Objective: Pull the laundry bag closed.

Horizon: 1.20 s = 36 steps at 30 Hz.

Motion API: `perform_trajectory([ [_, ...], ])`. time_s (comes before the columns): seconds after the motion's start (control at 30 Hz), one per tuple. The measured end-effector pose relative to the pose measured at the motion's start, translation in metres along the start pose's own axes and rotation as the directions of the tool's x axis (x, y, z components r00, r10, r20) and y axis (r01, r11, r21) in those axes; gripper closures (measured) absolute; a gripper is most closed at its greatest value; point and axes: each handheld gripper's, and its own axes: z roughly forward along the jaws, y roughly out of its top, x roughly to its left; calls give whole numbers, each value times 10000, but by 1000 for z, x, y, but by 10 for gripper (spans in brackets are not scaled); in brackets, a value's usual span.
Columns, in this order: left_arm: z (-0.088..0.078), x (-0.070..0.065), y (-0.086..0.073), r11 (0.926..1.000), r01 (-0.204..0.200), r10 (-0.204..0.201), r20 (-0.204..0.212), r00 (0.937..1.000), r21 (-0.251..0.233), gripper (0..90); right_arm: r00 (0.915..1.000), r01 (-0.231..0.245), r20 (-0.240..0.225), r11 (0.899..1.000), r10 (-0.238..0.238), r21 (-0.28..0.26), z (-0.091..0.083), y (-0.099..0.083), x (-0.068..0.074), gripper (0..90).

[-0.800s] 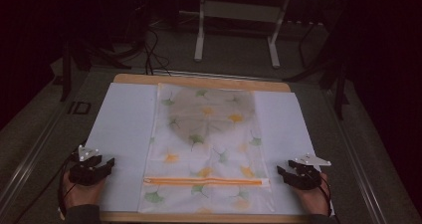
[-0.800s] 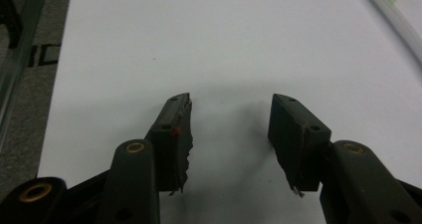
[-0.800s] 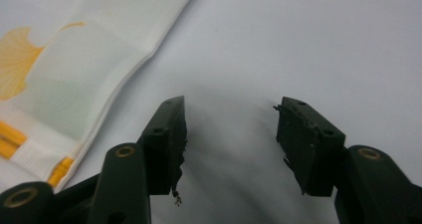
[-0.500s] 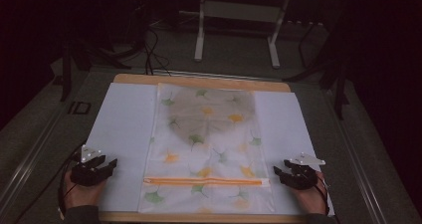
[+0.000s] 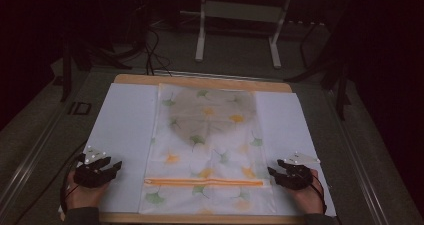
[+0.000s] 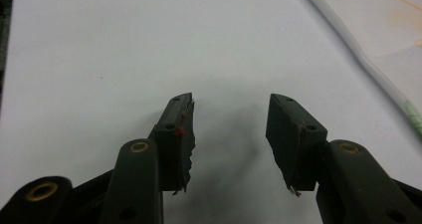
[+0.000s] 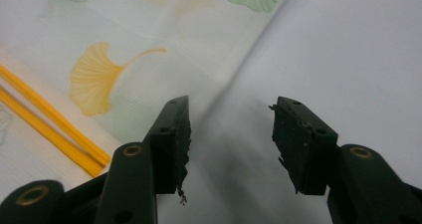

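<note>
Pouch [image 5: 207,147] first: it's a see-through zip bag printed with yellow and green ginkgo leaves, lying flat down the middle of a white sheet [image 5: 122,130] that covers most of the desk [image 5: 200,80]. Its orange zipper [image 5: 202,182] runs crosswise near the end closest to the person, and something greyish sits inside the far half, too blurry to say what.

Left gripper [image 5: 118,164] hangs over the bare white sheet at the near left corner, well apart from the pouch, held in the person's left hand [image 5: 82,192]. From the left gripper view its jaws are spread with nothing between them, just white sheet underneath, and the pouch edge [image 6: 378,69] cuts across the top right corner.

Right gripper [image 5: 270,171] is at the near right, just beside the pouch's right edge and close to the end of the zipper, in the person's right hand [image 5: 306,195]. In the right gripper view the jaws are also spread and empty, one over the pouch edge, the other over the sheet. You can see a yellow leaf [image 7: 97,77] and the orange zipper lines [image 7: 50,129] off to that view's left.

Room beyond the desk is pretty dark; there's a white stand frame [image 5: 237,27] and some cables on the floor [image 5: 150,50].
</note>
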Motion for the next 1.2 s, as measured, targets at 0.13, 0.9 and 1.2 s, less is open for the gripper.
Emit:
perform_trajectory([
  [0.13, 0, -1, 1, 10000, -90, 90, 136, 9999, 9, 539, 9997, 61, -241, 10000, -60, 48, 0, 4, 2, 487],
  [0.9, -1, -10, 0, 9992, -407, 403, 550, 9977, 63, 538, 9754, 1626, -1527, 9866, -1587, 137, 4, 39, 37, 535],
  [1.2, -1, -10, 0, 9991, -413, 411, 663, 9970, 20, 548, 9521, 2218, -2200, 9749, -2124, 188, 16, 57, 60, 548],
])
